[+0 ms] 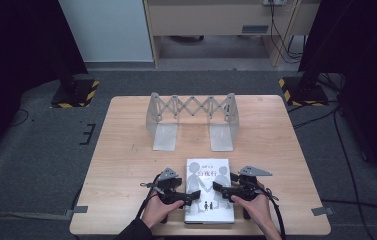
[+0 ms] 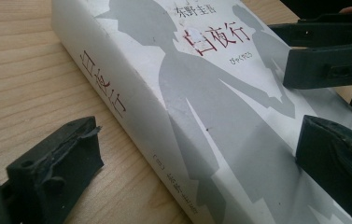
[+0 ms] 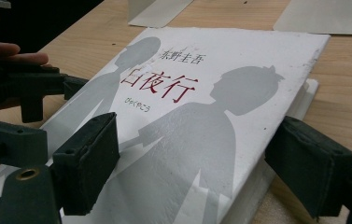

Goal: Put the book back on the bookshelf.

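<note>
A white book with grey silhouettes and red title characters lies flat near the table's front edge. My left gripper is at the book's left side. In the left gripper view it stands open, one jaw low over the wood beside the spine, the other over the cover. My right gripper is at the book's right side. In the right gripper view it is open, one jaw over the cover, the other just past the page edge. Neither clamps the book.
A grey metal expanding book rack with two flat base plates stands at the table's middle back. Bare wood lies between rack and book. Black stands with striped bases flank the table on the floor.
</note>
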Demonstrator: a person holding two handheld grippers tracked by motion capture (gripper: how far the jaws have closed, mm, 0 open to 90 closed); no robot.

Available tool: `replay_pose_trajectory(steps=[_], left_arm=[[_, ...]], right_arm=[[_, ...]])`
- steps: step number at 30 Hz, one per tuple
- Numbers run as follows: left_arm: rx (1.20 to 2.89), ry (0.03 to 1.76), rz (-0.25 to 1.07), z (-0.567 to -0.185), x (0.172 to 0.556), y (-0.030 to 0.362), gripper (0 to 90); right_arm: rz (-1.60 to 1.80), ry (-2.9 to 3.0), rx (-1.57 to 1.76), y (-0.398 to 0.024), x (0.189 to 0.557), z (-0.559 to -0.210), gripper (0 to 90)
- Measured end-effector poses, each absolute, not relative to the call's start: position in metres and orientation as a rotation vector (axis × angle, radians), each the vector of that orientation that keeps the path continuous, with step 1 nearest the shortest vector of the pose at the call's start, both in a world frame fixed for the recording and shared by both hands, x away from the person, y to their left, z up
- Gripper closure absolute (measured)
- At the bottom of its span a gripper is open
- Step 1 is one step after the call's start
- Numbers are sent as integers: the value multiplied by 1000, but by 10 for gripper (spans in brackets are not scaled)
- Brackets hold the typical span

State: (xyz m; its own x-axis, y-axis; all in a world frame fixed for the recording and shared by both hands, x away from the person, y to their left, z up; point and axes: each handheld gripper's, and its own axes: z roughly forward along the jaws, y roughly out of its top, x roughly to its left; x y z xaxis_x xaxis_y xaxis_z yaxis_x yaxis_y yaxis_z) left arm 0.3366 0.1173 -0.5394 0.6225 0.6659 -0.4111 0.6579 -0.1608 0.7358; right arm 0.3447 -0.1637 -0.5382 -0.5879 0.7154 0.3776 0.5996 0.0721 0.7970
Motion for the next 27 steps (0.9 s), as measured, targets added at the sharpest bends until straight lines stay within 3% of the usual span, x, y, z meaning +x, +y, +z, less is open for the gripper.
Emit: replay_pose_trajectory(steps=[22,27], left_arm=[[1864,1034,-17,-540,337,115,0],[1871,1015,-23,-540,336,112,9]], right_arm=[[1507,2228,1326,-165,346,-534,214],[1498,2221,1345,-167,346,-530,264]])
